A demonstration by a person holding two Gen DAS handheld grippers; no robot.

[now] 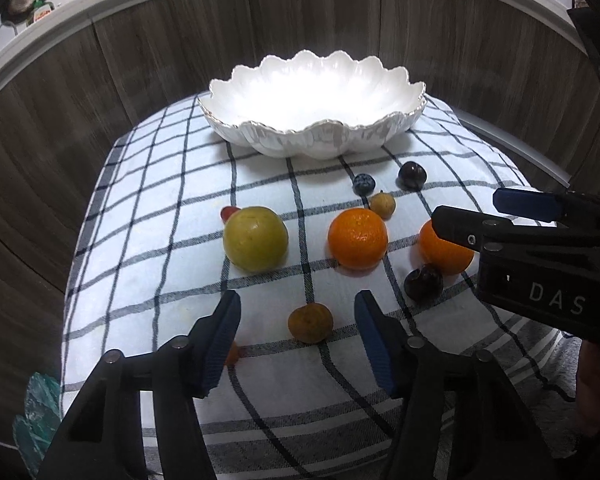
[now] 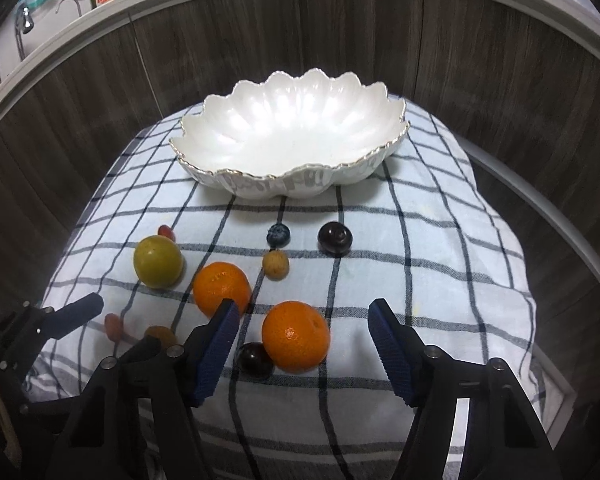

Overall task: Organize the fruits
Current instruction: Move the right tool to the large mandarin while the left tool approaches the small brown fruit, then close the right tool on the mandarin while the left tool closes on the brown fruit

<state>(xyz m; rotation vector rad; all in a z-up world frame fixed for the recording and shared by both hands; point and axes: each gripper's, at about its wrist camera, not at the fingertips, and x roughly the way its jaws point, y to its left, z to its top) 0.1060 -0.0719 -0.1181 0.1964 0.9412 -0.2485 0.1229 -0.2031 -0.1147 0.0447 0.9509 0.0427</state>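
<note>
- The left gripper (image 1: pixel 298 334) has its jaws part open around a small brownish-orange fruit (image 1: pixel 310 323), with gaps on both sides and nothing held. If the jaws come together off-centre, this round fruit could squirt away across the checked cloth (image 1: pixel 148 208).
- A tiny orange-red fruit (image 1: pixel 232 354) sits just beside the left pad and may get nudged or pinched along with it.
- The yellow-green fruit (image 1: pixel 255 239), with a small red one (image 1: pixel 229 213) behind it, lies clear of both grippers.
- The middle orange (image 2: pixel 222 289) sits just behind the right gripper's left pad and could be bumped.
- The right gripper (image 2: pixel 300 334) straddles the nearer orange (image 2: pixel 296 336), jaws part open and not pressing. A dark plum (image 2: pixel 255 360) touches that orange and could roll when it lifts.
- A blueberry (image 2: pixel 278 235), a tan fruit (image 2: pixel 276 265) and another dark fruit (image 2: pixel 335 237) lie between the oranges and the empty scalloped white bowl (image 2: pixel 260 188), so a low carry might knock them.
- The cloth bulges, so loosened fruit could roll off an edge.
</note>
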